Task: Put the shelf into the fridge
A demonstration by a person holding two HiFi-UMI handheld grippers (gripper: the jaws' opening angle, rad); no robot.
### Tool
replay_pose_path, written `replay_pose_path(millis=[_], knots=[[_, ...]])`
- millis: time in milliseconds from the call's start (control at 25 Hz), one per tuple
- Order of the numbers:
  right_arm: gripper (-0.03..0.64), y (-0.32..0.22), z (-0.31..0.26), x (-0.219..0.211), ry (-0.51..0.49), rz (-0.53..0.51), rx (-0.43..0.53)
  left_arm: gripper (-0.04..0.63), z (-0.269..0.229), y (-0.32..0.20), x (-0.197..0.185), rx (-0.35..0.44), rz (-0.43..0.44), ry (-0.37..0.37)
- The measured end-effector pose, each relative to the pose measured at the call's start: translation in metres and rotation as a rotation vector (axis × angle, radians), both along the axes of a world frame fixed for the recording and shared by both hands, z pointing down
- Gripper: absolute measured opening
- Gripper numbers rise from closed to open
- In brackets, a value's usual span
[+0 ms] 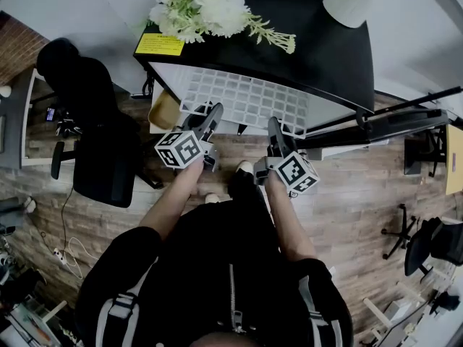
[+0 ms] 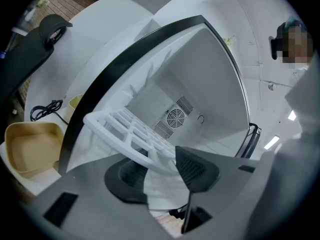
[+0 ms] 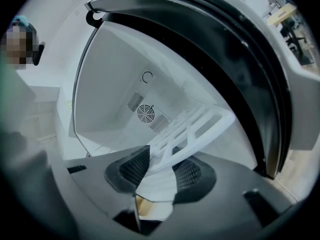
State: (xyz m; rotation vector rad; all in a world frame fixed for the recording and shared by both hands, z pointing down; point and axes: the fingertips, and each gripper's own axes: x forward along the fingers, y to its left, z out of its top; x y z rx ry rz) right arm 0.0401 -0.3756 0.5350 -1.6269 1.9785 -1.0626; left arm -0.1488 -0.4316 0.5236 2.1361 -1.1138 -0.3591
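We hold the white grid shelf (image 1: 246,96) by its near edge with both grippers, in front of the open black fridge (image 1: 318,42) that carries flowers (image 1: 206,6) on its top. From the head view the left gripper (image 1: 213,114) takes the shelf's near left corner and the right gripper (image 1: 275,129) takes its near right part, and most of the grid shows just below the fridge's top edge. In the left gripper view the left gripper (image 2: 162,166) is closed on the shelf (image 2: 130,129), whose rim runs across between the ribbed pads. The grid reaches on into the pale cavity of the fridge (image 2: 200,74), toward the round fan (image 2: 176,117) in the back wall. A tan tray (image 2: 30,146) and a black cable (image 2: 47,109) lie outside at the left. In the right gripper view the right gripper (image 3: 160,171) likewise clamps the shelf (image 3: 195,129), which stretches into the cavity to the right of the fan (image 3: 145,113). We cannot tell whether the shelf rests on any ledge inside.
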Motion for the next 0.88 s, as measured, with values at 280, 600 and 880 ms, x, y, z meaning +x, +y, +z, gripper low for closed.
replay_pose_path(millis=[280, 600, 880], knots=[[0.153, -0.011, 0.001, 0.003, 0.006, 0.014, 0.001, 0.190, 0.001, -0.011, 0.003, -0.001, -0.008, 0.002], [0.153, -0.023, 0.002, 0.007, 0.012, 0.030, 0.005, 0.190, 0.001, -0.022, 0.005, -0.001, -0.019, 0.004], [0.154, -0.034, 0.001, 0.009, 0.016, 0.042, 0.011, 0.189, 0.001, -0.033, 0.007, 0.001, -0.034, 0.011]])
